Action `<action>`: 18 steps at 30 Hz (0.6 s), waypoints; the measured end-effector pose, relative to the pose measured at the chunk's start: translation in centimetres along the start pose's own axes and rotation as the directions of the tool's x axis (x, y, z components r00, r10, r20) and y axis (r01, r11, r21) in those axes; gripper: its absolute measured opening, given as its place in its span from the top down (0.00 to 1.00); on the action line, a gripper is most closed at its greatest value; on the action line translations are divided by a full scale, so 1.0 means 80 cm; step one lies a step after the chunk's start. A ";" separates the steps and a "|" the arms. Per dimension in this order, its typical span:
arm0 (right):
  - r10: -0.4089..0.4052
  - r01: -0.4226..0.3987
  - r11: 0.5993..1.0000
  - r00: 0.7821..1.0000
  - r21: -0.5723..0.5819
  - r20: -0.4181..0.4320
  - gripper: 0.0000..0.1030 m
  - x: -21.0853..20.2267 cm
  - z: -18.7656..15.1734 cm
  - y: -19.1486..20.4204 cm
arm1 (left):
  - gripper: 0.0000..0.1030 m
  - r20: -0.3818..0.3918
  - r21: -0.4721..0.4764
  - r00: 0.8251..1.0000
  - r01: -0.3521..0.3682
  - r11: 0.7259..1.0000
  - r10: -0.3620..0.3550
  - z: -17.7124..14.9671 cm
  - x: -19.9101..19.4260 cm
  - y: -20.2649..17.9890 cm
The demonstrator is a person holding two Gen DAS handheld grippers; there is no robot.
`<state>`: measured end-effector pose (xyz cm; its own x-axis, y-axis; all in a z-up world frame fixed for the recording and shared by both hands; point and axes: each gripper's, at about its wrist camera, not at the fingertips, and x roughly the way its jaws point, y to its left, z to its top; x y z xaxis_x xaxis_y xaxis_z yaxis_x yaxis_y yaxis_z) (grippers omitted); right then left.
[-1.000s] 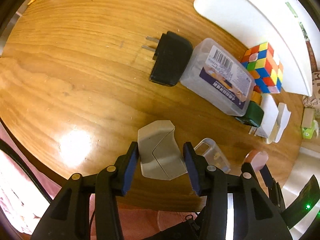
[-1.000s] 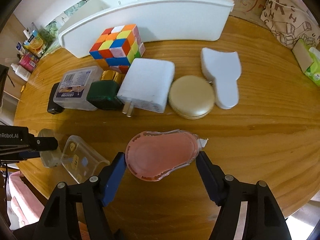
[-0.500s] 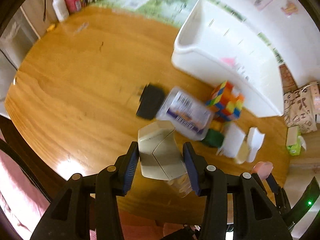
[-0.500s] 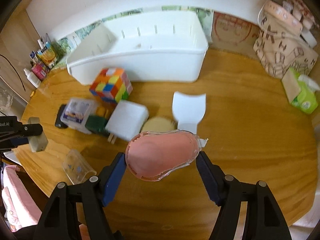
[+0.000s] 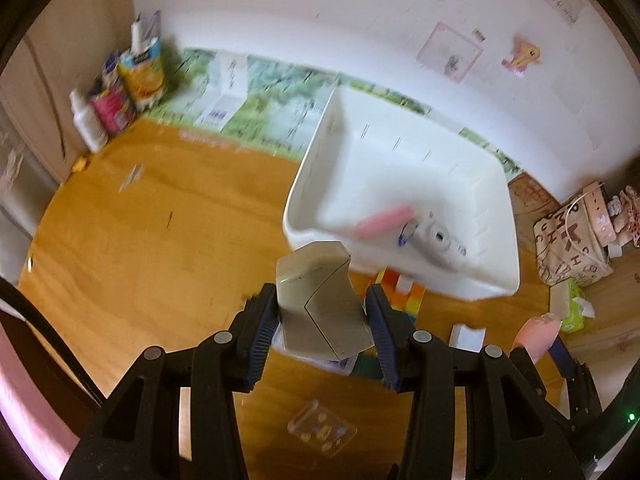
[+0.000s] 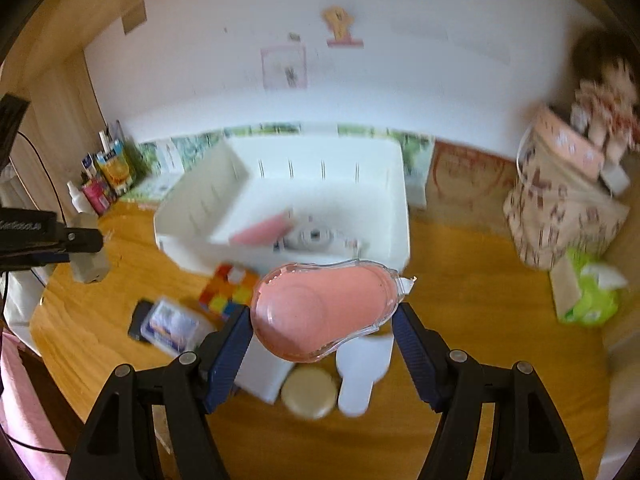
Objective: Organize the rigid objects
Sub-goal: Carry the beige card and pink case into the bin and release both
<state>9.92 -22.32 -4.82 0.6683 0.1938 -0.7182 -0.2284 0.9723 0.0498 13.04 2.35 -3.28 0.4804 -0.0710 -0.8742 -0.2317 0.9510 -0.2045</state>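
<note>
grey block (image 5: 320, 300) clamped in left gripper (image 5: 322, 336), held in air above wooden table (image 5: 140, 240). pink case (image 6: 324, 312) clamped in right gripper (image 6: 322, 340), also off table. white bin (image 6: 320, 200) beyond both, pink item and pale gadget inside. colour cube (image 6: 228, 292) beside bin.

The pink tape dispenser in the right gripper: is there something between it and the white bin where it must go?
Nothing visible blocks it. The pink tape dispenser is held in the air by the right gripper, above the Rubik's cube and other items on the table. The white bin lies straight ahead, open on top.
</note>
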 end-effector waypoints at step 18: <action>-0.061 0.079 0.992 0.983 -0.100 0.174 0.30 0.059 0.035 0.028 | 0.53 0.166 0.228 0.982 0.046 0.973 -0.086 0.068 0.048 -0.036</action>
<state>14.56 -18.87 -6.17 0.7941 0.1539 -0.5880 -0.2444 0.9666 -0.0770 20.15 0.94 -3.63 0.6324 -0.1011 -0.7680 -0.0101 0.9903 -0.1387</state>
